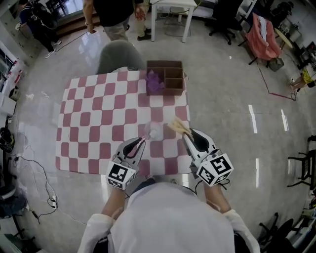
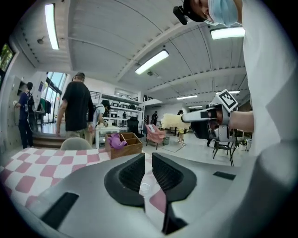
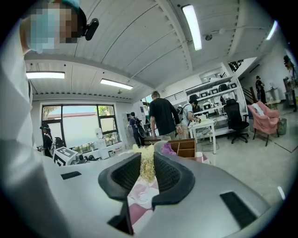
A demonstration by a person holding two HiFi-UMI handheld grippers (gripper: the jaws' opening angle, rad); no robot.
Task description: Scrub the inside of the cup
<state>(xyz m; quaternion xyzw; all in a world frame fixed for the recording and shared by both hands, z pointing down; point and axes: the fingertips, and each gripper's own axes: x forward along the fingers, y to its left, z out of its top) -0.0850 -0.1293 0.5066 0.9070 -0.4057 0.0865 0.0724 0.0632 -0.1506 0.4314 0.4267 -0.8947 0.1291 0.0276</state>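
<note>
A small clear cup [image 1: 154,131] stands on the pink-and-white checked cloth [image 1: 98,118], between and just ahead of both grippers. My left gripper [image 1: 143,141] hovers at its near left, jaws shut with nothing visibly between them; through the slit in the left gripper view the cup [image 2: 145,188] shows below. My right gripper [image 1: 186,136] is shut on a tuft of pale yellow fibre scrubber [image 1: 177,126], which sticks out past its tips to the cup's right. In the right gripper view the scrubber [image 3: 147,167] fills the jaw gap, with the cup [image 3: 139,195] beneath.
A brown wooden compartment box [image 1: 173,78] with a purple thing [image 1: 155,82] in it sits at the cloth's far right corner. A grey chair back [image 1: 118,55] stands behind the table. A person [image 1: 114,15] stands farther back near a white table [image 1: 170,12].
</note>
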